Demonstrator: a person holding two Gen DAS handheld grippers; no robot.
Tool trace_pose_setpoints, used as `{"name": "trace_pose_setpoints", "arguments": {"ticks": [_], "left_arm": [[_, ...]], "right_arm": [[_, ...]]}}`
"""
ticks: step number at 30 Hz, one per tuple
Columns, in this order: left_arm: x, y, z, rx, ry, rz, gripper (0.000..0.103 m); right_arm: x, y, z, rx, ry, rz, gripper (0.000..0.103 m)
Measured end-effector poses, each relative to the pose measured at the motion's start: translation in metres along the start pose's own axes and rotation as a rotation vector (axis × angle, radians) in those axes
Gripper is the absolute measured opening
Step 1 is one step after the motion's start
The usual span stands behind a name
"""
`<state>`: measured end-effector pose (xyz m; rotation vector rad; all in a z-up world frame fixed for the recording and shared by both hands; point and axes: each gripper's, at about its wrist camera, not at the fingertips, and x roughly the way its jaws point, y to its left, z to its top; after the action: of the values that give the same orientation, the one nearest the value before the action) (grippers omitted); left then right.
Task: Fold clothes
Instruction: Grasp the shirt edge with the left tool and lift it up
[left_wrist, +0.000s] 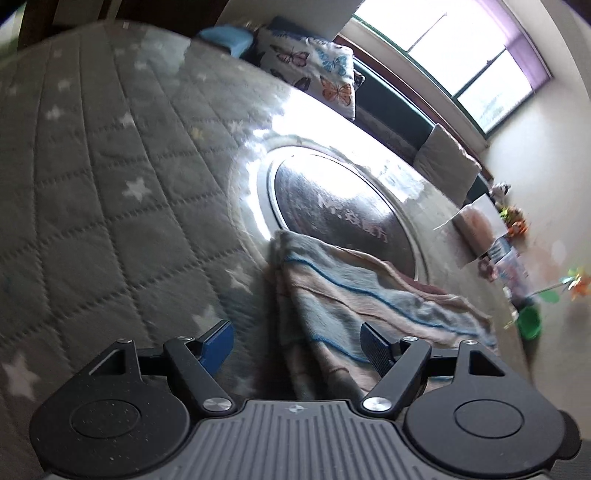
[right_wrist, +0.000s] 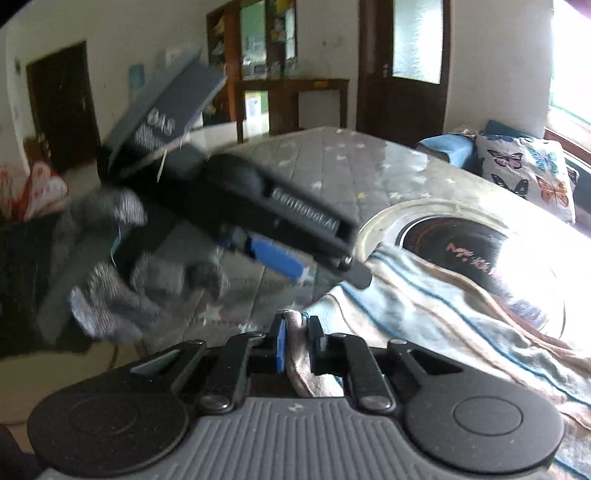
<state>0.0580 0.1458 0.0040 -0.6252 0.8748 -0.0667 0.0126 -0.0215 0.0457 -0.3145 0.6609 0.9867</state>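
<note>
surface: table (left_wrist: 92, 177), grey quilted cover with white stars, under a glossy clear sheet
centre: round dark inset (left_wrist: 343, 210), metal rim, faint lettering
on it: striped cloth (left_wrist: 354, 295), rumpled, overlapping the inset's near edge

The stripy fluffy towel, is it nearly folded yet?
Not yet. The blue-and-beige striped fleece towel looks doubled over once, though it lies rumpled across the grey star-quilted table cover. The right gripper pinches one edge; the left gripper hovers open above it. Flattening and further folds remain.
</note>
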Motion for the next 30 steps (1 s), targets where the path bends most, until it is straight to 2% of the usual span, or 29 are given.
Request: {"name": "trace_pose_setpoints", "arguments": {"ticks": [3,5,8,9,10,12,14,16,22,25,30], "left_arm": [[0.006,-0.005,0.0,-0.036,0.014,-0.027,0.077],[0.01,-0.008,-0.001,-0.05,0.02,-0.041,0.072],[0.019,-0.009,-0.003,-0.081,0.041,-0.076,0.041],[0.022,-0.01,-0.004,-0.089,0.048,-0.083,0.024],[0.025,-0.01,-0.004,-0.093,0.053,-0.083,0.018],[0.028,-0.01,-0.006,-0.095,0.051,-0.08,0.014],[0.027,-0.011,-0.005,-0.089,0.047,-0.078,0.013],[0.026,-0.012,-0.004,-0.077,0.039,-0.08,0.013],[0.025,-0.013,-0.004,-0.061,0.032,-0.078,0.013],[0.025,-0.013,-0.004,-0.054,0.032,-0.077,0.013],[0.025,-0.015,-0.004,-0.047,0.031,-0.079,0.012]], "right_arm": [[-0.007,-0.006,-0.001,0.022,-0.023,0.012,0.01],[-0.012,-0.011,-0.001,0.037,-0.038,0.021,0.01],[-0.018,-0.014,-0.002,0.057,-0.054,0.034,0.01],[-0.018,-0.014,-0.002,0.061,-0.056,0.039,0.01],[-0.016,-0.016,-0.003,0.064,-0.056,0.042,0.01],[-0.017,-0.019,-0.006,0.069,-0.053,0.042,0.012],[-0.02,-0.026,-0.009,0.085,-0.055,0.046,0.019],[-0.025,-0.036,-0.013,0.108,-0.059,0.031,0.019],[-0.032,-0.082,-0.027,0.204,-0.036,-0.082,0.02],[-0.029,-0.106,-0.036,0.227,-0.014,-0.189,0.02],[-0.009,-0.143,-0.04,0.278,0.019,-0.302,0.02]]}}
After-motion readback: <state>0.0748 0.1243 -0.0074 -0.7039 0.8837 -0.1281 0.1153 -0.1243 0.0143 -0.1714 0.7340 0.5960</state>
